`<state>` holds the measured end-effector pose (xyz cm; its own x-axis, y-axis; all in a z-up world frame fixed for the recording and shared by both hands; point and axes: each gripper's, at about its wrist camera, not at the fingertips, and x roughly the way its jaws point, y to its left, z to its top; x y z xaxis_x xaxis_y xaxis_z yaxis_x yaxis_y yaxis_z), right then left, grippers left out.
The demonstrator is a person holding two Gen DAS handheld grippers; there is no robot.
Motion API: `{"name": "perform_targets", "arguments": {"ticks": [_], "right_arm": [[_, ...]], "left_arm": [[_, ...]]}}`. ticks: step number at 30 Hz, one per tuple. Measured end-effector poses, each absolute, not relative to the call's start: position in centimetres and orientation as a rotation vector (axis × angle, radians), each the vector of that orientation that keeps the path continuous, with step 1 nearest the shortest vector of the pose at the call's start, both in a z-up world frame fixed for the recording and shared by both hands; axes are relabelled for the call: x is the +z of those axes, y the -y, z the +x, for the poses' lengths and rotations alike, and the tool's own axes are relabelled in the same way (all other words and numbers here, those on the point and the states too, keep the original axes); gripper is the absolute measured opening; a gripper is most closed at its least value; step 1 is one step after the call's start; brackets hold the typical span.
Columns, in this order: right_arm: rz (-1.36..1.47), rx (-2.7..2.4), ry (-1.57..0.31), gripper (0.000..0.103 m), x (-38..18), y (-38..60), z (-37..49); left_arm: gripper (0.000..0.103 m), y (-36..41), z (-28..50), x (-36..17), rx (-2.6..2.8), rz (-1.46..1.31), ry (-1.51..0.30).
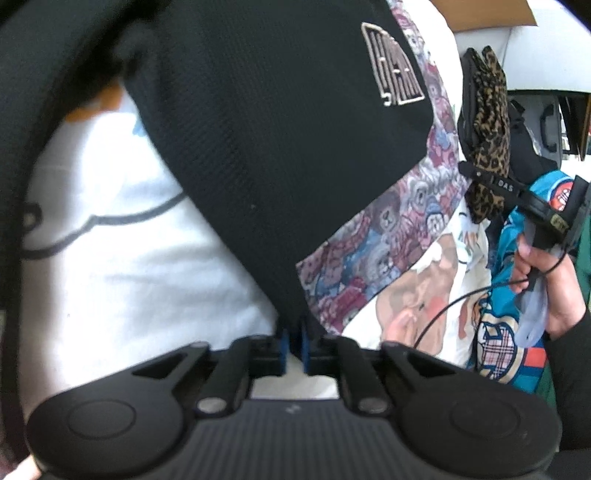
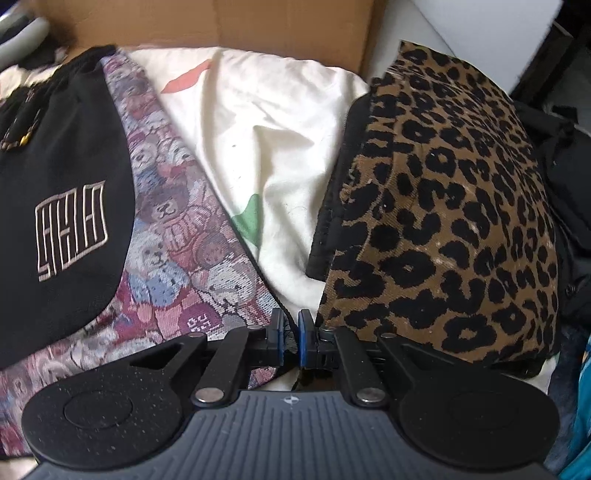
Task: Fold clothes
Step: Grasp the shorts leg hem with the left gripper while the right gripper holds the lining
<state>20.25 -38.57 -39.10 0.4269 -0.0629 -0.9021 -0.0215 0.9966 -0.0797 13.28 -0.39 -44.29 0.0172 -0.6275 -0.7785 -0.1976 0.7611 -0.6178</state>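
My left gripper (image 1: 294, 341) is shut on the edge of a black garment (image 1: 277, 147) with a cream logo, which hangs up and away from the fingers. In the left wrist view my right gripper (image 1: 466, 168) is at the right, held by a hand, shut on a leopard-print garment (image 1: 489, 92). In the right wrist view my right gripper (image 2: 291, 334) is shut on the leopard-print garment (image 2: 450, 206), pinching its lower edge. The black garment (image 2: 62, 192) lies at the left on a teddy-bear patterned fabric (image 2: 173, 236).
A white printed cloth (image 2: 266, 133) lies under the clothes; it also shows in the left wrist view (image 1: 122, 243). A cardboard box wall (image 2: 229, 26) stands behind. A teal cartoon-print garment (image 1: 506, 332) is at the right. Dark clothing (image 2: 569, 192) lies at the far right.
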Motion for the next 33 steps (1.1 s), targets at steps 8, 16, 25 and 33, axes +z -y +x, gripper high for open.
{"name": "perform_targets", "arguments": {"ticks": [8,16,25,33], "right_arm": [[-0.021,-0.015,-1.073,0.014,-36.1,38.0,19.0],[0.052,0.069,-1.012,0.024,-33.6,36.1,18.5],[0.129,0.187,-0.951,0.025,-31.7,33.0,17.8],[0.184,0.301,-0.954,0.025,-31.5,29.6,17.1]], "left_arm": [[0.035,-1.6,14.1,-39.7,-0.355,-0.612,-1.437],[0.047,-4.4,15.1,-36.1,-0.271,-0.612,-1.325],[0.048,-8.5,14.5,-33.8,-0.158,-0.603,-1.243],[0.048,-13.7,13.1,-31.3,-0.022,-0.562,-1.195]]}}
